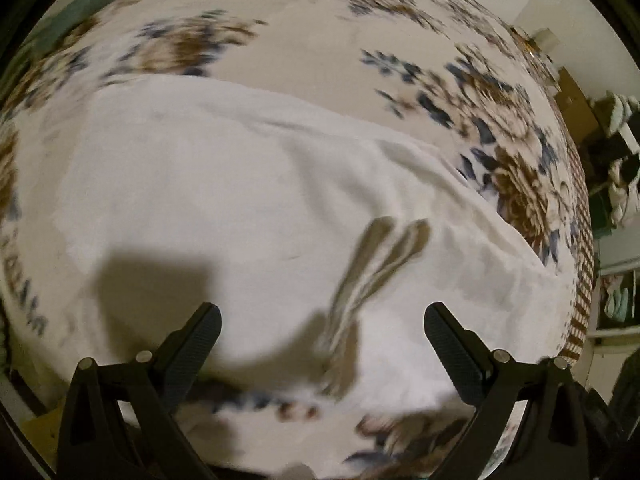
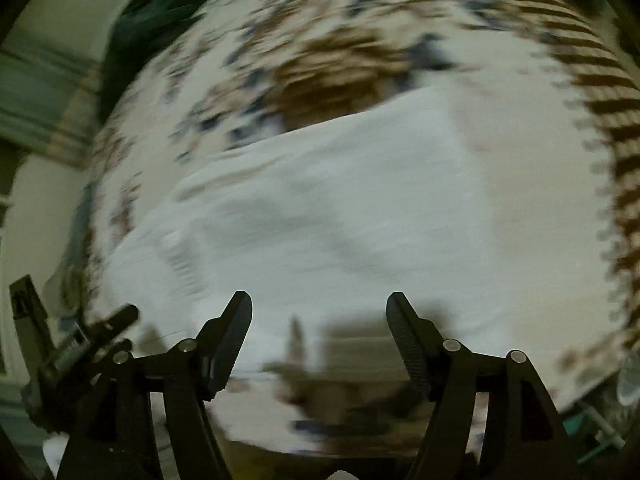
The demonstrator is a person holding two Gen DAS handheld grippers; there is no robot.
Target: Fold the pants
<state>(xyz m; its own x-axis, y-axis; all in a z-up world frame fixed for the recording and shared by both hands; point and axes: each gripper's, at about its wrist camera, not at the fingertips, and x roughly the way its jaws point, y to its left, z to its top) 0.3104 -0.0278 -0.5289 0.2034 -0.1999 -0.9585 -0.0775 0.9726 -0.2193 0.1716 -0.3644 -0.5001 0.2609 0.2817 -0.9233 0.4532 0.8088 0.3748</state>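
Note:
White pants (image 1: 224, 200) lie spread flat on a floral bedspread (image 1: 280, 40). A grey-and-white striped drawstring (image 1: 380, 264) lies on the cloth near the waist end. My left gripper (image 1: 322, 320) is open and empty, just above the near edge of the pants. In the right wrist view the pants (image 2: 340, 208) fill the middle, blurred by motion. My right gripper (image 2: 319, 308) is open and empty over their near edge. The left gripper (image 2: 100, 328) shows at the lower left of that view.
The bedspread (image 2: 320, 60) has a brown striped border (image 2: 600, 60) at its right edge. A dark green garment (image 2: 160, 12) lies at the far left corner of the bed. Shelves with clutter (image 1: 616, 152) stand beyond the bed's right side.

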